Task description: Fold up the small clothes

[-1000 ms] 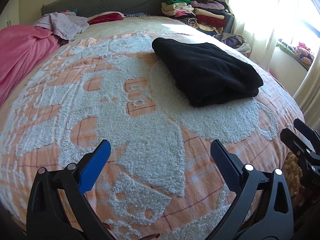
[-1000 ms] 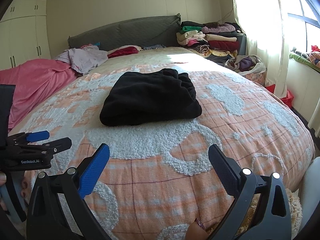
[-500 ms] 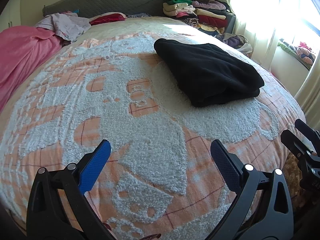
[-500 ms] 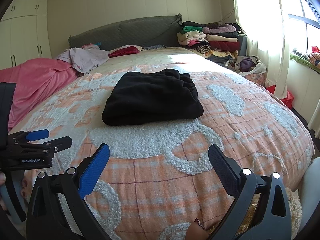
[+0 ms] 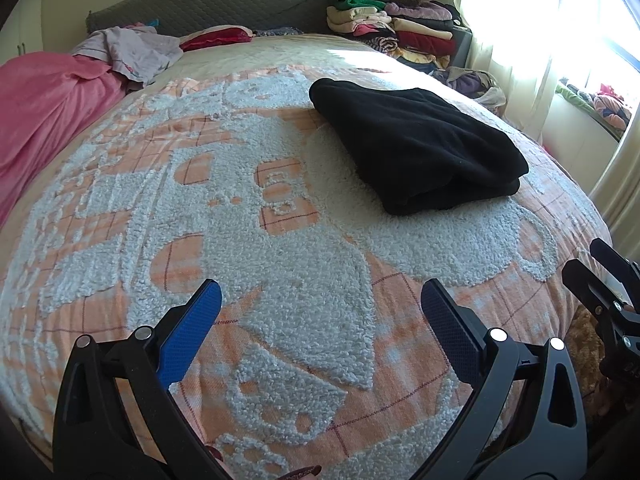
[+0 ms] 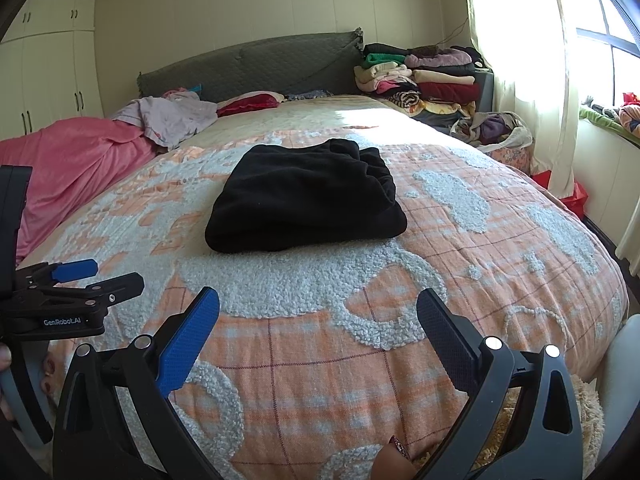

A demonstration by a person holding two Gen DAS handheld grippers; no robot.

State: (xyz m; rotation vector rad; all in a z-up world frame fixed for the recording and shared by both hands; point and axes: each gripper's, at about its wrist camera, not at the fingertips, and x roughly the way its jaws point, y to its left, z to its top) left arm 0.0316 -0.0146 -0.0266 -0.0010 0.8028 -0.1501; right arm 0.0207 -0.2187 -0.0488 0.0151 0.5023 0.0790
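Note:
A black garment (image 5: 416, 148) (image 6: 304, 196) lies folded in a thick rectangle on the orange and white bedspread (image 5: 280, 264) (image 6: 440, 248). My left gripper (image 5: 320, 312) hovers over the near part of the bed, open and holding nothing, well short of the garment. My right gripper (image 6: 318, 320) is open and holds nothing as well, near the foot edge, with the garment ahead of it. In the left wrist view the right gripper (image 5: 600, 280) shows at the right edge. The left gripper (image 6: 84, 280) appears at the left of the right wrist view.
A pink blanket (image 6: 68, 160) and a lilac garment (image 6: 168, 116) lie at the left by the grey headboard (image 6: 248, 64). A tall stack of folded clothes (image 6: 420, 76) stands at the back right. A curtain and window (image 6: 540, 60) are to the right, wardrobes (image 6: 48, 72) to the left.
Both views have shifted slightly, so the black garment sits a touch further right and the headboard lower in frame. Both grippers stay open and the garment has not moved on the bed.

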